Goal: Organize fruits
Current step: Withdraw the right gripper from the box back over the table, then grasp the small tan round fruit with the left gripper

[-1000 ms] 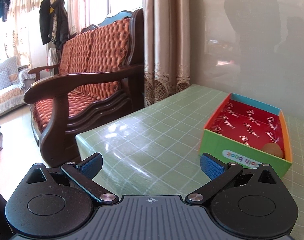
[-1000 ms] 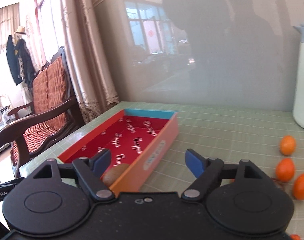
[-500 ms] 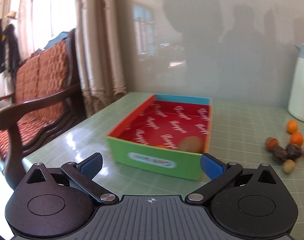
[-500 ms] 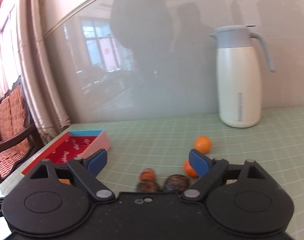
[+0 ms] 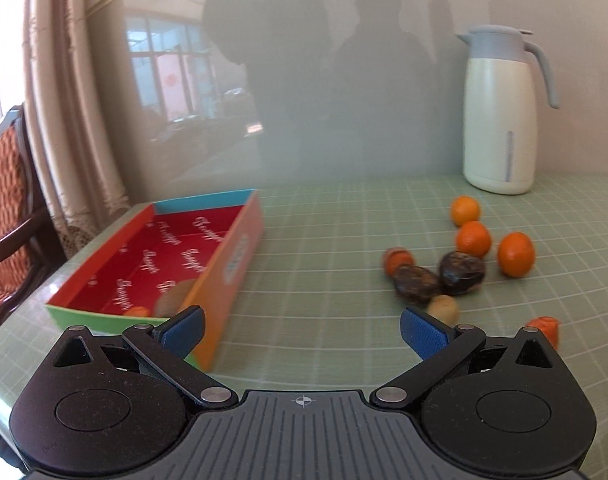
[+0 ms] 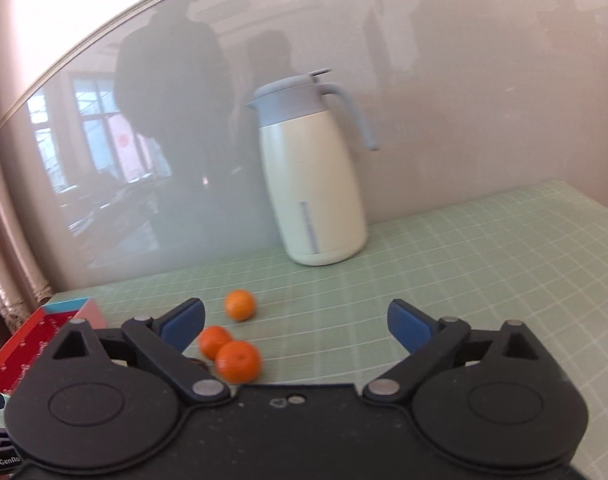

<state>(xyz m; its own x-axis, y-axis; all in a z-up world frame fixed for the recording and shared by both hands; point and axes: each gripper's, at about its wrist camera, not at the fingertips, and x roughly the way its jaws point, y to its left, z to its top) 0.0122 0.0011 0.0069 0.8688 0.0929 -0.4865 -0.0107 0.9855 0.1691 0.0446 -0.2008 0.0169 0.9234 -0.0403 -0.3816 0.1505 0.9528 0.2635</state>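
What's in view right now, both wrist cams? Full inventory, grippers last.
box: 1, red inside, orange and green walls, left on the table
fruit in box: 1 brownish, plus a small orange piece, near corner
oranges: 3, orange, loose, right of box
dark fruits: 2, brown, touching, in front of oranges
small tan fruit: 1, nearest the camera
orange-red pieces: 2, one beside the dark fruits, one far right
jug: 1, cream with grey lid, at the wall
tablecloth: 1, green check
left gripper: open, empty
right gripper: jaws opening, empty
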